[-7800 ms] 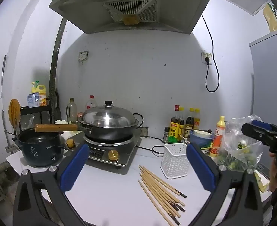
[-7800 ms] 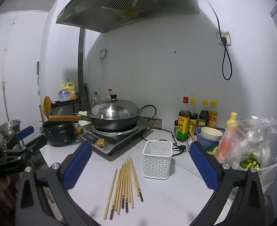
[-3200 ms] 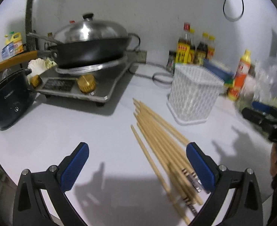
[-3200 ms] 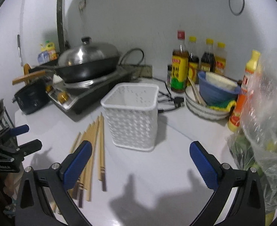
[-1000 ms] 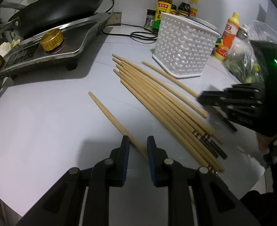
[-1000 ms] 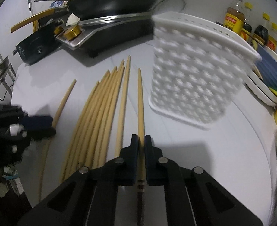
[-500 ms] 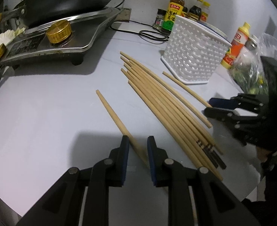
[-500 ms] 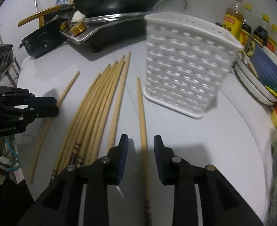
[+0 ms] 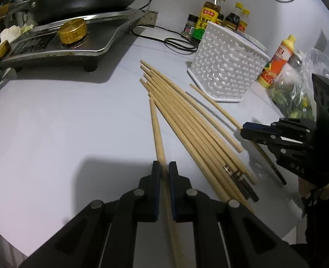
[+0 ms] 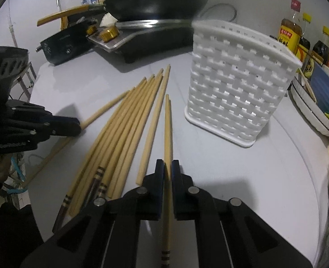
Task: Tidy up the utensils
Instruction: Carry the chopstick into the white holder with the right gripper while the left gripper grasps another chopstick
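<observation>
White and crowded at its back edge, the surface point(image 9: 52, 122) is carrying a stove with a wok, sauce bottles and a white basket point(image 10: 238, 93), which is standing upright just beside the fanned bundle of chopsticks point(image 9: 186, 120). Nothing is showing above the basket's rim, so the sorting is looking barely begun, though its inside is hidden from both cameras; nearly every stick is lying loose.

Each left hand-held gripper point(image 9: 163, 167) jaw is pressing on a single chopstick point(image 9: 156, 129) that is pointing away toward the bundle's thin ends, the jaws having just been closing on it. Over by the basket, the right hand-held gripper point(image 10: 168, 165) is likewise clamping narrow on its own chopstick point(image 10: 167, 122), having just snapped closed around it. Both sticks are apparently resting on the surface, awaiting lifting into the basket.
</observation>
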Available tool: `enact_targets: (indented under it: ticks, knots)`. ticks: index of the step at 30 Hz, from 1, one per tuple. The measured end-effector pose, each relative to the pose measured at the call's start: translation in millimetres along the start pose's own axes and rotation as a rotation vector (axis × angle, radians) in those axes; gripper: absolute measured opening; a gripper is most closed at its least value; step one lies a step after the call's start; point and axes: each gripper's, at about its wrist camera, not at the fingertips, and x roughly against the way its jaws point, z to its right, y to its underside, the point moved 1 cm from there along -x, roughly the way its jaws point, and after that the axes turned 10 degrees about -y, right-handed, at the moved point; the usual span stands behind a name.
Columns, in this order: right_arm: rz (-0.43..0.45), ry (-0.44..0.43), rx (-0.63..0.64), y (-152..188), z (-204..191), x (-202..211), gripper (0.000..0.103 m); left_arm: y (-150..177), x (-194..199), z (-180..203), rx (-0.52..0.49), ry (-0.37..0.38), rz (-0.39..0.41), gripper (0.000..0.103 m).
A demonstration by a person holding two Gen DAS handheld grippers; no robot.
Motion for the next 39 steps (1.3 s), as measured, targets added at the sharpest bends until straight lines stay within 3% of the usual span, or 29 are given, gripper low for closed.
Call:
enact_targets:
  ticks: [15,27,31,39]
  knots:
    - [0.266,-0.075,-0.026,-43,-3,82,0.006,-23,62,1,0.058,0.027,0.189,0.006]
    - [0.393,-0.002,0.012,-119,32,116,0.006,-61,102,0,0.088,0.049,0.385,0.000]
    - [0.398,0.027,0.036,-145,41,110,0.006,-71,94,-7,0.096,0.028,0.388,0.000]
    - [0.408,0.086,0.038,-178,62,89,0.006,-65,58,-36,0.162,0.014,0.288,0.000]
